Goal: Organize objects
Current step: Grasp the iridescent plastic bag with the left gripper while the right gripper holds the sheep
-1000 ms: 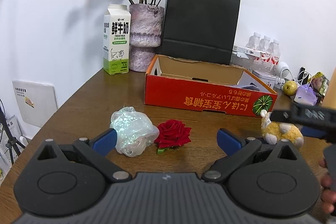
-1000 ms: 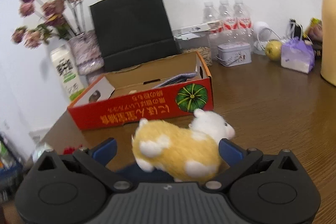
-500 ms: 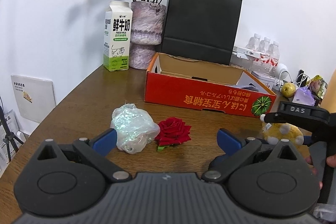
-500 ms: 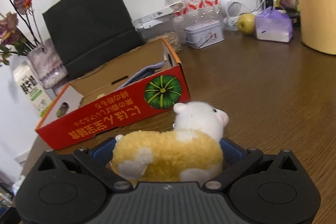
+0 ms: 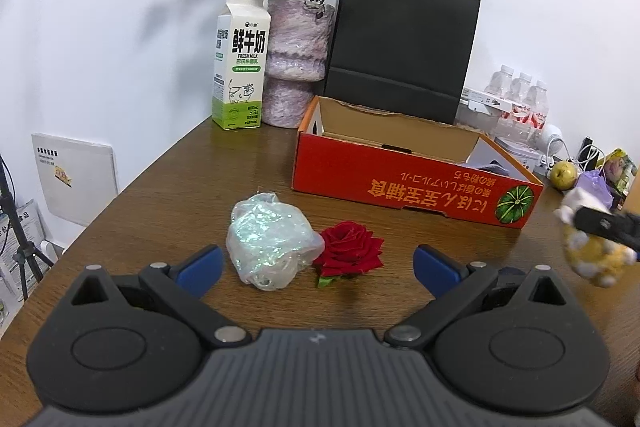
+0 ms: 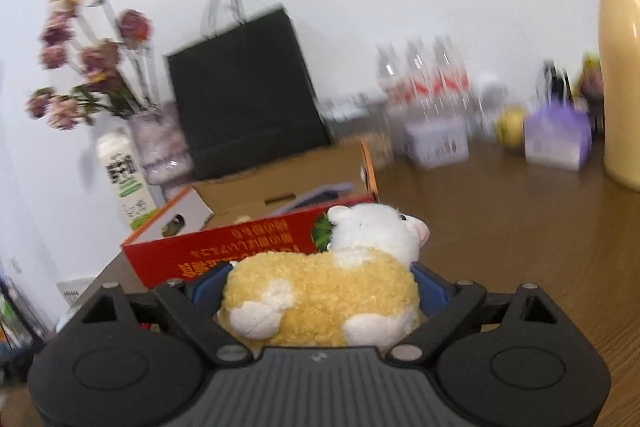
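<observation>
My right gripper [image 6: 320,283] has its jaws closing, and both blue pads press on the flanks of a yellow-and-white plush sheep [image 6: 320,299]. In the left wrist view the sheep [image 5: 592,259] hangs at the far right edge, with a finger of the right gripper [image 5: 604,225] across it. The open red cardboard box [image 5: 400,183] lies just beyond; in the right wrist view the box [image 6: 240,247] is behind the sheep. My left gripper [image 5: 318,265] is open above the table. A crumpled clear plastic bag [image 5: 268,239] and a red rose [image 5: 350,253] lie just ahead of its fingers, untouched.
Along the back wall stand a milk carton [image 5: 240,75], a vase of dried roses [image 5: 298,67], a black paper bag [image 5: 400,47] and water bottles [image 5: 520,95]. An apple [image 5: 563,173], a purple pack [image 6: 558,139] and a tall yellow jug [image 6: 620,67] are at the right. The table edge runs along the left.
The right gripper's jaws narrowed onto the plush sheep, which has come up off the table and shifted right in the left wrist view. The left gripper has hardly moved.
</observation>
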`<state>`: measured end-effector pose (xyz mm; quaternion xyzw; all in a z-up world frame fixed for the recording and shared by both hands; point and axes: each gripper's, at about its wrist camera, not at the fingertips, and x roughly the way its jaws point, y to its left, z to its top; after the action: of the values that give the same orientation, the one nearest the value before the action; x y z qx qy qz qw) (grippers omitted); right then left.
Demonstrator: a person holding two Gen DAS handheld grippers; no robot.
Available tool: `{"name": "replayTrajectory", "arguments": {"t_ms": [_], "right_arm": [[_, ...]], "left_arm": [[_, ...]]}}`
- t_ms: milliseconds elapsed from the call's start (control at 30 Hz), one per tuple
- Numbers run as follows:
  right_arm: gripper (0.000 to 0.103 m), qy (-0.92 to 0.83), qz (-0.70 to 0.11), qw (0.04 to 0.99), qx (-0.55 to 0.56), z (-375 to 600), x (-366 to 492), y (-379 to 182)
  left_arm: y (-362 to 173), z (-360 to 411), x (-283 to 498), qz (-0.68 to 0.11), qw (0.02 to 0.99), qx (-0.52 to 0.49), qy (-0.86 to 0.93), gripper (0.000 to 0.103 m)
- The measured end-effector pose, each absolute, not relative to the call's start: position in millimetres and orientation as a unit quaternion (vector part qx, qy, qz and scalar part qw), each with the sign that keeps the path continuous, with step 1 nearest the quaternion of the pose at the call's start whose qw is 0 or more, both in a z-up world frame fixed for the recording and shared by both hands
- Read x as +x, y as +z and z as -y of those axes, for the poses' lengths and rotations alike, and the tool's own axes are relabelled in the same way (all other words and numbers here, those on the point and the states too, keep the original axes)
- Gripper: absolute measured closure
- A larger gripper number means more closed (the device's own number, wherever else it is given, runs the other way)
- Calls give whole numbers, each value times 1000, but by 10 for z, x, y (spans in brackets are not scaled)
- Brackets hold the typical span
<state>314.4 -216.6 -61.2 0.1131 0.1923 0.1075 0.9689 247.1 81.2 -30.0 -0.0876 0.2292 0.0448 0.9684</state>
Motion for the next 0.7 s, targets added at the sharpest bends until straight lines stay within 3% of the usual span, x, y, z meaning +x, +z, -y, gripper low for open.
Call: {"name": "replayTrajectory", "arguments": {"t_ms": [267, 700], "right_arm": [[11, 131, -154, 979, 6, 2271, 2639, -649], [10, 151, -145, 978, -29, 2254, 2470, -700]], "left_arm": [[-339, -765, 2412, -231, 969, -74, 51, 0], [-323, -834, 2199, -226, 969, -76, 69, 0]]}}
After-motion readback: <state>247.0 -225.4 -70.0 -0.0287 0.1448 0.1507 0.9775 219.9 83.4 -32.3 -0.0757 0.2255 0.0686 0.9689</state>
